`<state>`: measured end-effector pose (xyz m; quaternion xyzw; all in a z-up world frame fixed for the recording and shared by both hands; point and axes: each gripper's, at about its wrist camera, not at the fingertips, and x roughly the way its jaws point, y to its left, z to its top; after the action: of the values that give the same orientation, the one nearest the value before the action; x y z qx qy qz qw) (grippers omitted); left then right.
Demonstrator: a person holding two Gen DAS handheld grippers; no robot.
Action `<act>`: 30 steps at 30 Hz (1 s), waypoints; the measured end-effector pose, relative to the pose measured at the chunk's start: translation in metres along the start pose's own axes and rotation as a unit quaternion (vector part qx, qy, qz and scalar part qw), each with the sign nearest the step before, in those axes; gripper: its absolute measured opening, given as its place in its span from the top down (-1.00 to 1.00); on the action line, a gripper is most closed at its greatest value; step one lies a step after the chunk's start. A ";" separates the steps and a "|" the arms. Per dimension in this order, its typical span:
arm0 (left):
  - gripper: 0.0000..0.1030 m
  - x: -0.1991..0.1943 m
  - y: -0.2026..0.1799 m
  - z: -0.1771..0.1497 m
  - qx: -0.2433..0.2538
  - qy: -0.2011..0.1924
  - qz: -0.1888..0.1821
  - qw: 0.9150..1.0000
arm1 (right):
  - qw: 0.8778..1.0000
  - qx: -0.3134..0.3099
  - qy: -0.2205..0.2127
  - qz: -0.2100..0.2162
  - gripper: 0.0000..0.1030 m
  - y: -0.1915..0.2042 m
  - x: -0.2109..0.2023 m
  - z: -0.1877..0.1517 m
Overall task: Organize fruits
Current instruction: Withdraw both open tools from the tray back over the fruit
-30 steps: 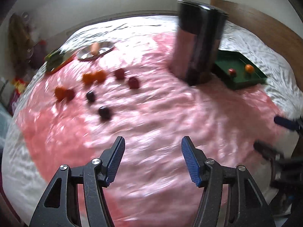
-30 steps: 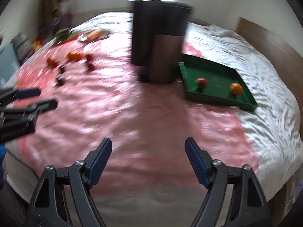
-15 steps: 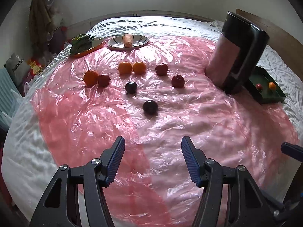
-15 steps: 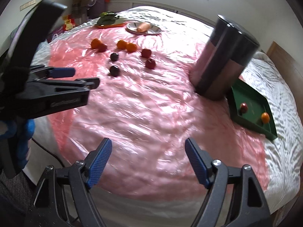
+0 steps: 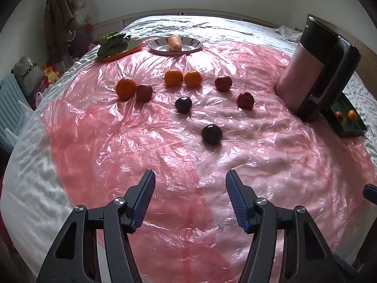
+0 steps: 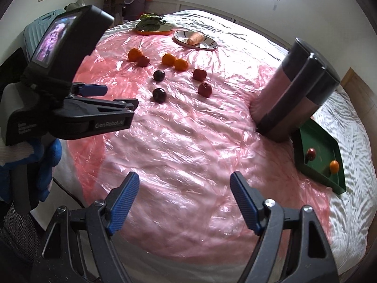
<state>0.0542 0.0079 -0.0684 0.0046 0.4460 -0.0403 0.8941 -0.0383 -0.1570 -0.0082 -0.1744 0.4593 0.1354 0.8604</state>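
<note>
Several loose fruits lie on a pink plastic sheet [image 5: 141,141] over a bed: three oranges [image 5: 173,77], red apples [image 5: 245,100] and two dark plums [image 5: 211,134]. A green tray [image 6: 325,151] at the right holds a small red fruit [image 6: 311,152] and a small orange [image 6: 334,166]. My left gripper [image 5: 190,184] hangs open and empty over the sheet, short of the nearest plum. My right gripper [image 6: 185,186] is open and empty too, over bare sheet. In the right wrist view the left gripper [image 6: 117,96] shows at the left, held by a blue-gloved hand [image 6: 47,165].
A tall dark and metal cylinder [image 6: 292,94] stands beside the green tray [image 5: 348,120]. At the far edge sit a striped plate with a carrot [image 5: 174,43] and an orange dish with leafy greens [image 5: 115,47]. A wooden headboard lies to the right, clutter to the left.
Both views have swung left, so the fruits moved toward the centre and the cylinder and tray toward the right. Both grippers' jaws stayed as wide as before.
</note>
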 end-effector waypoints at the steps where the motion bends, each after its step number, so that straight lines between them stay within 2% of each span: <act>1: -0.09 0.001 0.001 0.000 -0.001 0.001 0.000 1.000 | 1.000 -0.001 0.000 0.001 -1.00 0.001 0.001 0.000; 14: -0.09 0.009 0.018 0.001 -0.016 0.005 0.006 1.000 | 0.999 -0.025 0.019 0.040 -1.00 0.025 0.004 0.011; 19: -0.09 0.011 0.023 0.001 -0.020 0.005 0.007 1.000 | 0.997 -0.020 0.028 0.062 -1.00 0.031 0.003 0.011; 30: -0.09 0.016 0.028 0.000 -0.025 0.009 0.010 1.000 | 0.996 -0.016 0.037 0.083 -1.00 0.035 0.005 0.012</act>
<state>0.0664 0.0348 -0.0821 -0.0131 0.4550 -0.0195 0.8902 -0.0408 -0.1199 -0.0129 -0.1542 0.5018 0.2074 0.8255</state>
